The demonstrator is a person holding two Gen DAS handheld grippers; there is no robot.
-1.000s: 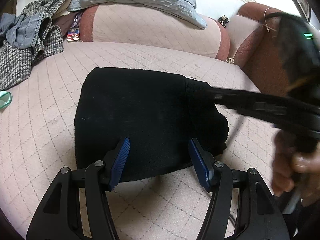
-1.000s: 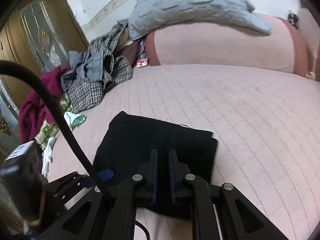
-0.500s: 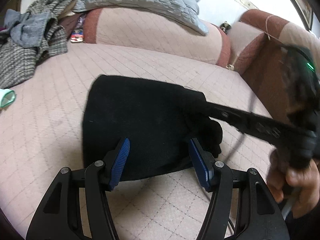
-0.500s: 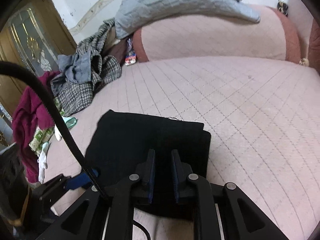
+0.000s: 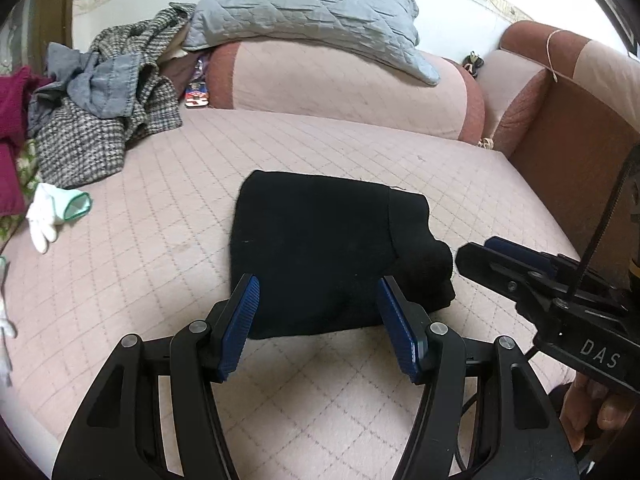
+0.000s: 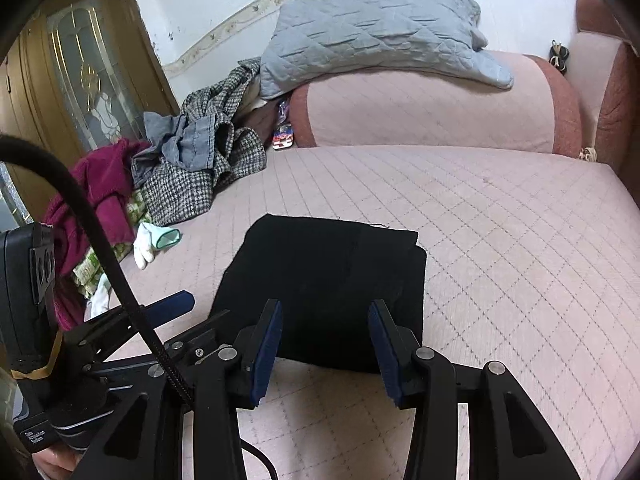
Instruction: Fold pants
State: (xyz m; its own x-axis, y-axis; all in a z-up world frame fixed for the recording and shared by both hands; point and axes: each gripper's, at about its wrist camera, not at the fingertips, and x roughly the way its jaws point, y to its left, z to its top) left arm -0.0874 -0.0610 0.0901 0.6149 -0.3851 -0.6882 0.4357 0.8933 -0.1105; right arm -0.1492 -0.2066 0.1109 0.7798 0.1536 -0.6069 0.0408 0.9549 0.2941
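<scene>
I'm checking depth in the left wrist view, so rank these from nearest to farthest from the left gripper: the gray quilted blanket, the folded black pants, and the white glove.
From the left gripper:
1. Folded black pants, straight ahead, at its fingertips.
2. White glove, far left on the sofa seat.
3. Gray quilted blanket, draped over the backrest at the rear.

one pants (image 5: 320, 252), two grippers (image 5: 318, 320), one glove (image 5: 52, 212)

We've got both grippers spread wide with nothing between the blue pads. Our left gripper (image 5: 318, 320) points straight ahead, low down. Our right gripper (image 6: 324, 344) sits alongside it, angled in from the right, with a bare hand (image 5: 596, 416) wrapped round its handle.
</scene>
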